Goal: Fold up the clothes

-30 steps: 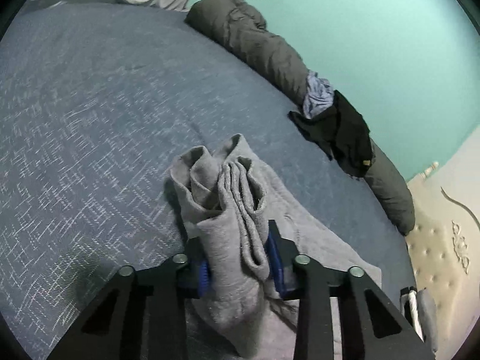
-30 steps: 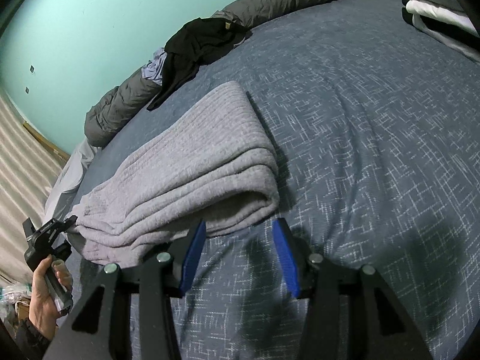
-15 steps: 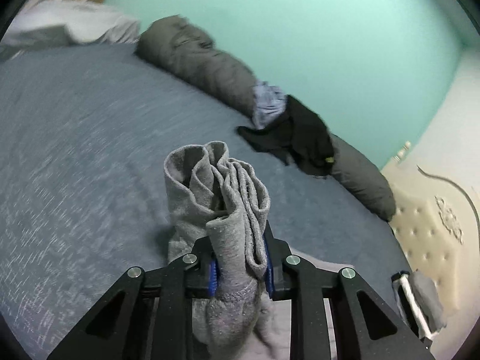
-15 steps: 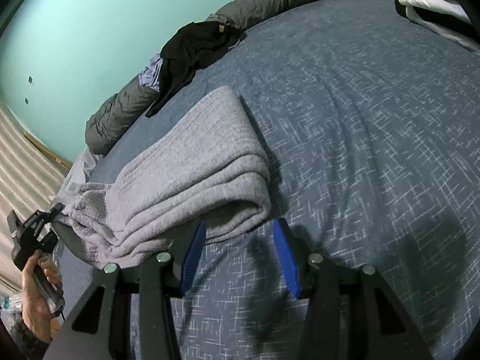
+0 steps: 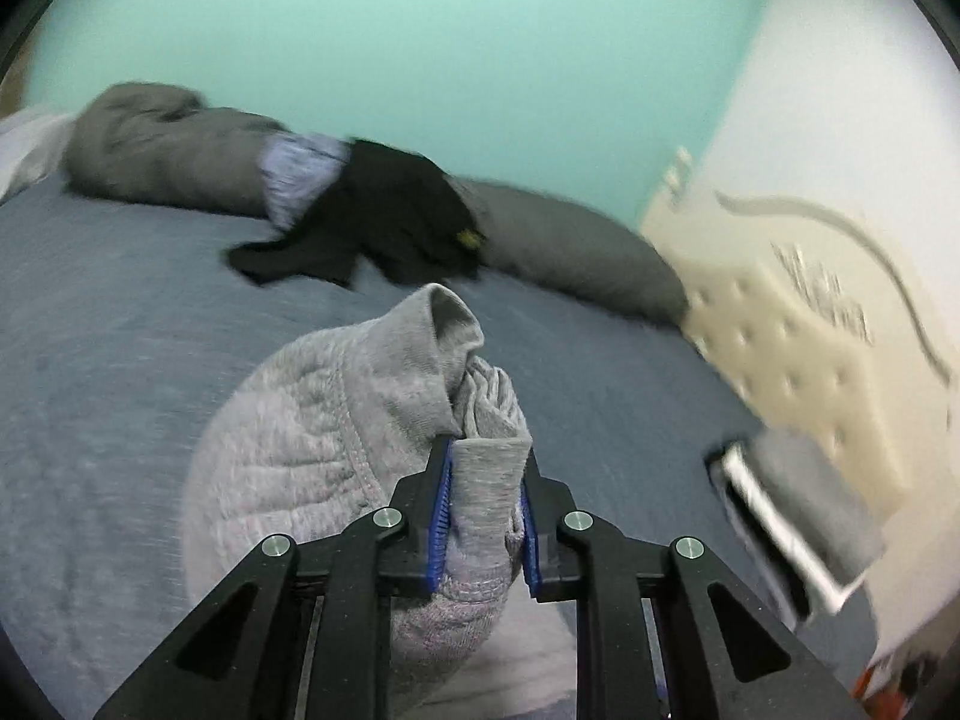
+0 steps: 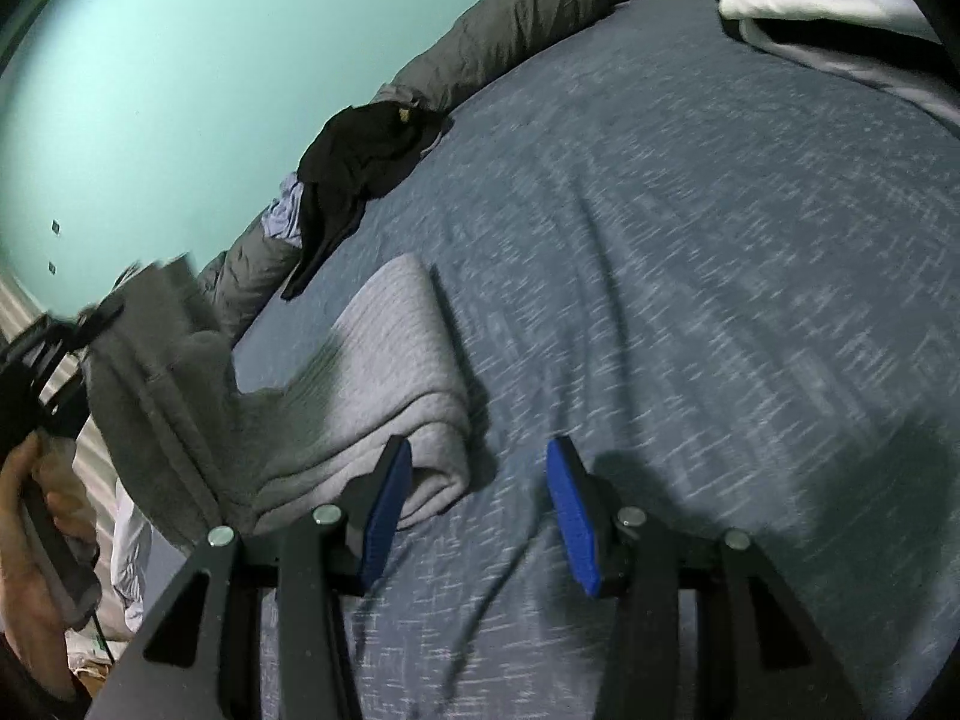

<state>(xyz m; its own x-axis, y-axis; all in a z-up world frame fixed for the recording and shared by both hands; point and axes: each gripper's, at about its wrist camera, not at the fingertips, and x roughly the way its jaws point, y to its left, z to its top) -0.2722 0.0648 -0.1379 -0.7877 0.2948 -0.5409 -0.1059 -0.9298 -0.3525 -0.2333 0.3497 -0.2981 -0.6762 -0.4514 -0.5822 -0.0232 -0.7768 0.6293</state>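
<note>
Left wrist view: left gripper [image 5: 483, 501] is sitting at lower centre of frame; jaws are closing w/ blue pads pressing on a bunched end of the grey garment [image 5: 336, 420]; garment is bulging up and left of the fingers, lifted over the blue bedspread [image 5: 90, 360]. Black garment [image 5: 384, 216] is lying upper centre, draped on a long dark-grey bolster [image 5: 570, 246] running along the teal wall [image 5: 420, 30]; cream headboard [image 5: 798, 330] is showing at right; frame is blurred.

Right wrist view: right gripper [image 6: 480, 516] is sitting lower centre; jaws are standing apart w/ nothing between them, only bedspread [image 6: 690, 240]; left pad is just beside the folded end of the grey garment [image 6: 384, 360]. Garment's other end is rising at left of frame toward the left gripper [image 6: 54, 360]; a hand [image 6: 30, 588] is holding that gripper at lower left. Black garment [image 6: 360, 162] is lying upper centre.
</note>
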